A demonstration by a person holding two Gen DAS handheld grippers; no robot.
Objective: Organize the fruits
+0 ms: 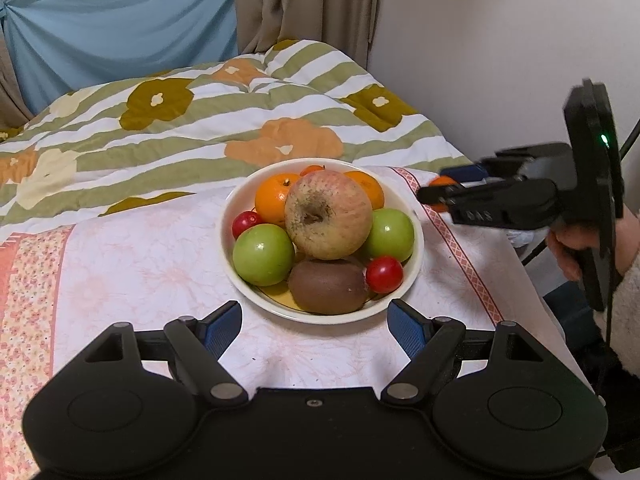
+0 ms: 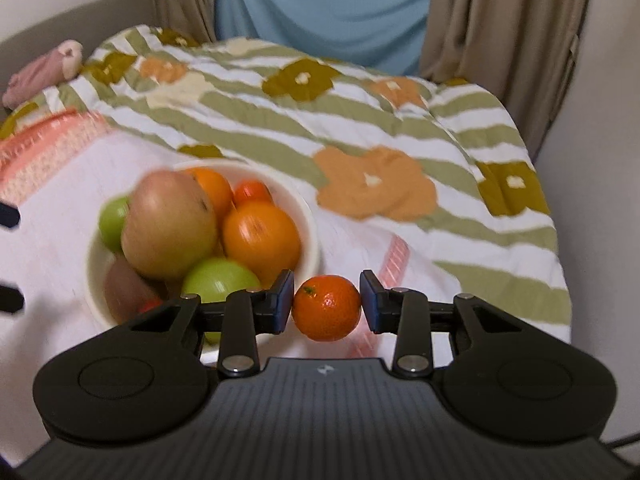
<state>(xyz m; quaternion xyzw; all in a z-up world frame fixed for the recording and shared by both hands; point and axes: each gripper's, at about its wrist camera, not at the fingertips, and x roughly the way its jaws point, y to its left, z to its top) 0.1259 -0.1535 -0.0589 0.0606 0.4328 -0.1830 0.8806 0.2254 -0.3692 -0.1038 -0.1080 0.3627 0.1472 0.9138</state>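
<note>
A white bowl (image 1: 416, 236) on a pink cloth holds a big reddish apple (image 1: 328, 214), two green apples (image 1: 263, 255), oranges (image 1: 274, 196), a kiwi (image 1: 326, 286) and small red fruits (image 1: 384, 274). My left gripper (image 1: 316, 326) is open and empty just in front of the bowl. My right gripper (image 2: 326, 306) is shut on a small mandarin (image 2: 326, 308) and holds it above the cloth to the right of the bowl (image 2: 310, 216). The right gripper (image 1: 436, 188) also shows in the left wrist view, with the mandarin (image 1: 442, 182) partly hidden.
A flowered, striped quilt (image 1: 180, 128) lies behind the bowl. The pink cloth (image 1: 132, 272) covers the surface and ends at the right edge (image 1: 520, 256). A wall (image 1: 500, 40) and curtains (image 1: 304, 0) stand behind. A pink bundle (image 2: 44, 68) lies far left.
</note>
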